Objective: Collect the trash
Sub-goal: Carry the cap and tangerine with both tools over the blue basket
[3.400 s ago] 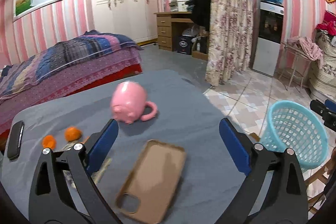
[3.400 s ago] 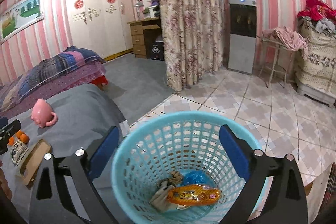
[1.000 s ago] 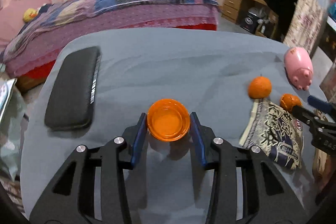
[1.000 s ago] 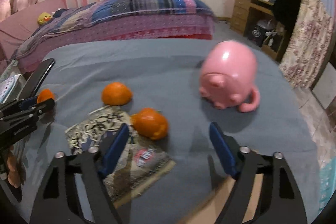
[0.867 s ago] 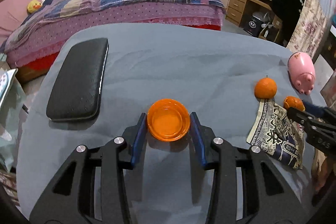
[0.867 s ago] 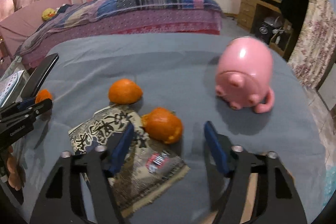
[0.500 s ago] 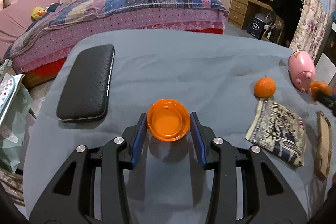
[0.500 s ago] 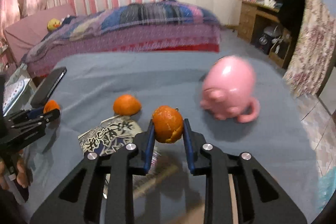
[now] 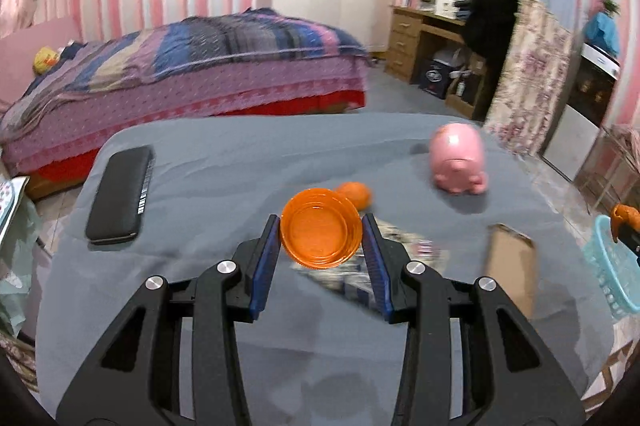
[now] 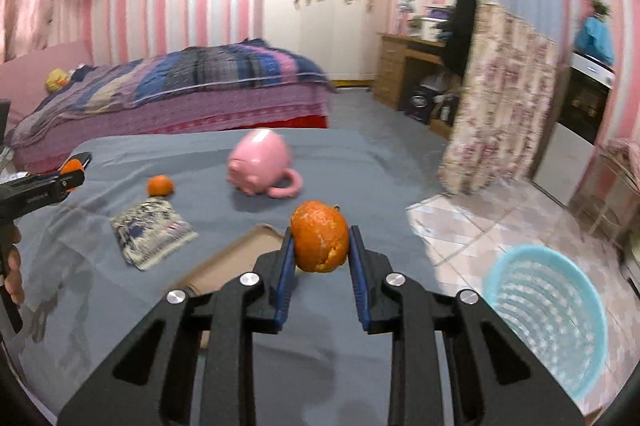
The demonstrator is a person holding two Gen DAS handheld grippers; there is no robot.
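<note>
Clamped on orange peel (image 10: 319, 237) in the right gripper (image 10: 320, 254) and orange cup (image 9: 321, 233) in the left gripper (image 9: 321, 246), with blue basket (image 10: 548, 310) lower right, nearer the right hand.

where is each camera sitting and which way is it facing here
Left wrist: sits on the left claw, looking along its fingers over the grey table toward the bed; its own fingers grip an orange cup.
Right wrist: sits on the right claw, facing across the table; its fingers clamp an orange peel, and the other hand shows at the left edge.
Shared: pink pig mug, snack wrapper, blue basket.
</note>
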